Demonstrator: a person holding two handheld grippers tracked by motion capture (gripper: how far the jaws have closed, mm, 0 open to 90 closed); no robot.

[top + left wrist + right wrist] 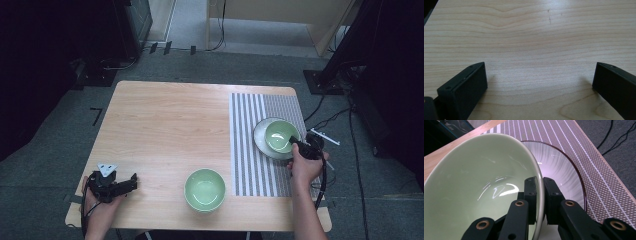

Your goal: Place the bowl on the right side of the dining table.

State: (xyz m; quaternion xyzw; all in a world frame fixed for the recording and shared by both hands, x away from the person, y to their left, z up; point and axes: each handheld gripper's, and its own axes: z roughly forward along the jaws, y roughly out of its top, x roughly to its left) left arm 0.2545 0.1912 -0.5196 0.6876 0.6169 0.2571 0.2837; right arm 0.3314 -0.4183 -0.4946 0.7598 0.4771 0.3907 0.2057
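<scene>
Two green bowls on the table [170, 115] here. One bowl [279, 136] sits in a grey plate [261, 137] on the striped mat [250, 145] over at the right side, and the other, call it the near bowl [205, 189], stands on bare wood close to the front edge, just left of the mat.

Right gripper [295, 145] is clamped on the rim of the bowl in the plate, at the side nearest the person. In the right gripper view you can see it pretty clearly: one jaw inside the bowl [479, 185], one outside, with the rim pinched between them and no gap. The bowl looks tipped a bit in that view, its far rim up over the plate [564, 170], though I can't really tell if it's lifted off the plate or just resting in it. The mat [599, 170] runs off to the table's right edge behind.

Left gripper [134, 181] is way over at the front left corner, well apart from both bowls, held low over the wood with the grey plate on top of it facing up. Its jaws are spread wide with nothing between them. The left gripper view has both jaws standing far apart over the table [531, 45], looks like they're down at the surface or just off it, hard to say which.
</scene>
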